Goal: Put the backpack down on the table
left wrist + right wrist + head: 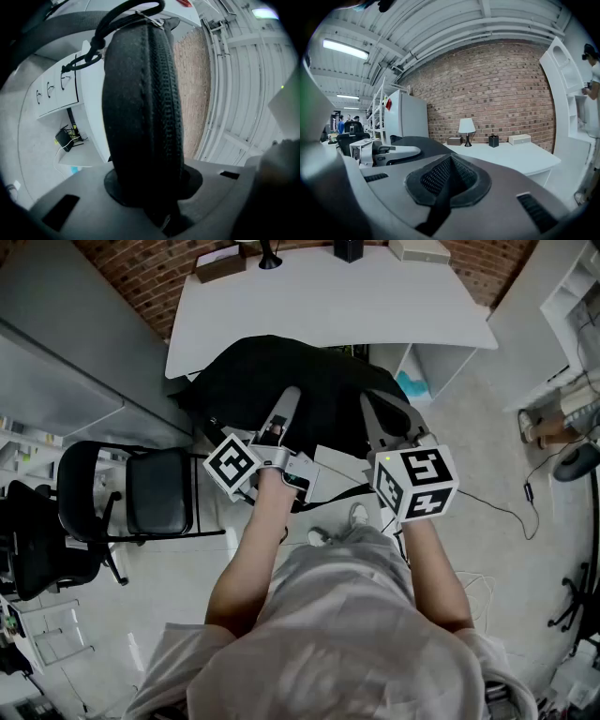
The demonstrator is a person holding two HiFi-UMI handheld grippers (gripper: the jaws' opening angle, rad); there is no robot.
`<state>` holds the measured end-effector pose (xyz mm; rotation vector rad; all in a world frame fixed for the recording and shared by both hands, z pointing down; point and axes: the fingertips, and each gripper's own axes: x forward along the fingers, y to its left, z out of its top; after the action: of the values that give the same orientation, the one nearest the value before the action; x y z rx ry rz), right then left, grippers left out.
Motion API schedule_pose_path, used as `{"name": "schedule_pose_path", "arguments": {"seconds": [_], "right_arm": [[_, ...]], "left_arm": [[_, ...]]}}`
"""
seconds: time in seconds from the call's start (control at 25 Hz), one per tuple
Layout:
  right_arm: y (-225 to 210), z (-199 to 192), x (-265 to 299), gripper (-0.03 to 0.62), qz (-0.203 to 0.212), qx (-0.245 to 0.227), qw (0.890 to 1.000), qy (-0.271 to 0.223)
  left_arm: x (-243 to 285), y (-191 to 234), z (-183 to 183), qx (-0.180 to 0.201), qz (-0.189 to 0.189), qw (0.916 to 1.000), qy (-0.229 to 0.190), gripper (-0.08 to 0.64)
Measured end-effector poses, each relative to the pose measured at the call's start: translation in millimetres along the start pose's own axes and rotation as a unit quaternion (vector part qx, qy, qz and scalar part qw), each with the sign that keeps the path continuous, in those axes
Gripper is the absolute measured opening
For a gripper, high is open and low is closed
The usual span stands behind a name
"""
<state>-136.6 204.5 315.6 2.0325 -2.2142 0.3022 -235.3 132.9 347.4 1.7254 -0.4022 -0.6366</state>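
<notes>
Toward the table (375,306) at twelve o'clock, best carry the backpack (253,371) level in the clamped left gripper (287,399), right gripper (384,413) closed empty

Your right gripper (450,158) has its jaws pressed together. Past them you see the left gripper (384,153), the black backpack (419,141), and a white table (515,157) carrying a lamp (466,126) before a brick wall (497,89).

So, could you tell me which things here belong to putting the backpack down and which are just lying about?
In the job: black backpack, clamped in the left gripper; right gripper, shut; white table.
Just lying about: black chair, lamp, black cup, brown box, white box.
</notes>
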Motion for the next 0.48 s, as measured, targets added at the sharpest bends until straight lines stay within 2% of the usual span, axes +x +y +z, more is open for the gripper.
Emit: {"name": "schedule_pose_path", "arguments": {"seconds": [0.2, 0.48], "right_arm": [[12.9, -3.7, 5.8, 0.002, 0.004, 0.002, 1.000, 0.006], [24.1, -2.5, 23.3, 0.002, 0.011, 0.000, 1.000, 0.009]], "left_arm": [[-11.8, 6.1, 9.9, -0.015, 0.004, 0.9998, -0.009, 0.093], [-13.9, 14.5, 28.7, -0.017, 0.008, 0.9998, -0.010, 0.094]]}}
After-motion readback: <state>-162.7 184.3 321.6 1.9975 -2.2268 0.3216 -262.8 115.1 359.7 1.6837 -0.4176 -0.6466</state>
